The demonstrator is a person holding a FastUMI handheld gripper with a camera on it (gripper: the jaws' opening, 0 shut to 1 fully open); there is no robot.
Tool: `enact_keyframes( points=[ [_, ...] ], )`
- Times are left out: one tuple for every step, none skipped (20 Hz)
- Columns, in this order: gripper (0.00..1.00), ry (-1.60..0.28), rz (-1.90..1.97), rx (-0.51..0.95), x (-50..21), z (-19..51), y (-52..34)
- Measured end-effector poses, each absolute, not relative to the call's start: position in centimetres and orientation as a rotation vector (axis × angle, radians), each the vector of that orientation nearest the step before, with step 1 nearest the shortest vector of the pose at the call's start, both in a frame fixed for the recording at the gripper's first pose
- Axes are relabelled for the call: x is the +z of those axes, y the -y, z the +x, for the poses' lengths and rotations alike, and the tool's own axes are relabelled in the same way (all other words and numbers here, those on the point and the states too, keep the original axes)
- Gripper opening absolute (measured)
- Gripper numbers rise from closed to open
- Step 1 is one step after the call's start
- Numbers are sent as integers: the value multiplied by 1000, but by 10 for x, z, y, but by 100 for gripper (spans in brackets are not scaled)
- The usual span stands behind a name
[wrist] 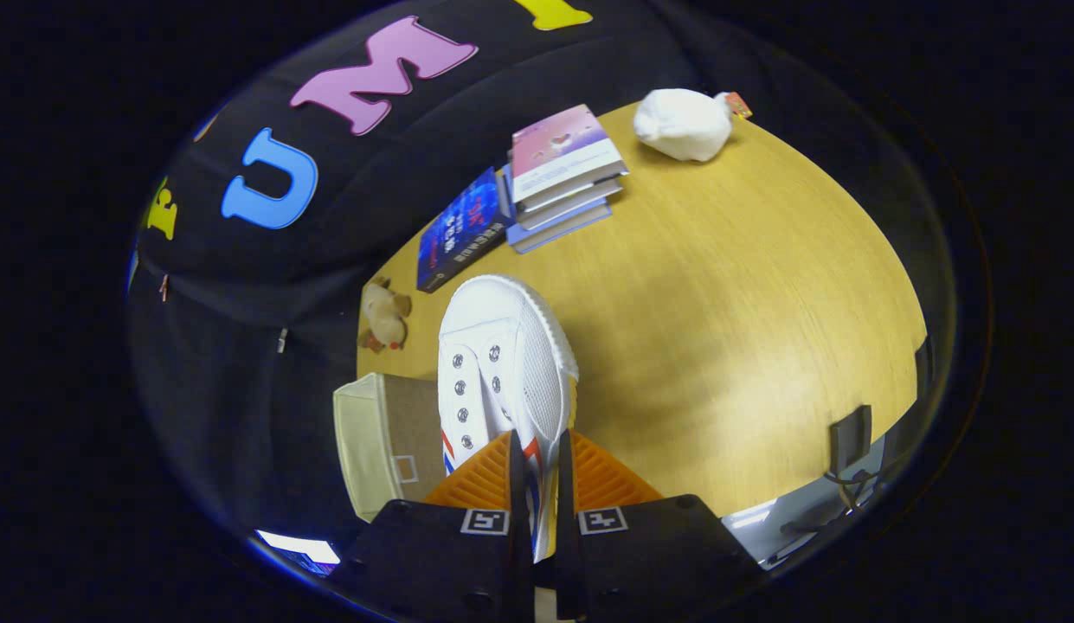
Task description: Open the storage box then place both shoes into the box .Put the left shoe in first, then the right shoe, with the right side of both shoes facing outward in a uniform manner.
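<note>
A white canvas shoe (502, 363) with metal eyelets and red and blue side stripes hangs above the wooden table (727, 329), its toe pointing away from me. My gripper (537, 484) is shut on the shoe's heel wall, which is pinched between the two orange fingers (480, 480). The beige storage box (381, 441) stands just left of the fingers and partly behind the shoe. Whether it is open I cannot tell.
A stack of books (562, 177) and a blue book (463, 229) lie beyond the shoe. A white plush lump (682, 124) sits at the far edge, and a small tan toy (384, 316) near the box. Bare tabletop spreads to the right.
</note>
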State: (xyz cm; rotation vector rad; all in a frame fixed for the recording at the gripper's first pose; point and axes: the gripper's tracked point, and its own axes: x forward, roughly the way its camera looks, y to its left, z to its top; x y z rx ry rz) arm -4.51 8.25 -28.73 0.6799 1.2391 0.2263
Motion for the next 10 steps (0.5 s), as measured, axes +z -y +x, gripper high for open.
enact_keyframes(
  points=[
    [14,-1238,685,261,-275,-44,-101],
    [14,-1240,691,292,-263,-44,-121],
    [14,-1248,695,325,-252,-45,-140],
    [14,-1255,698,353,-243,-46,-159],
    [14,-1267,698,381,-238,-49,-178],
    [14,-1282,700,399,-234,-52,-197],
    [14,-1298,700,412,-232,-55,-212],
    [14,-1315,698,416,-232,-58,-228],
    [14,-1332,693,416,-234,-61,-241],
    [14,-1348,683,417,-238,-63,-253]
  ],
)
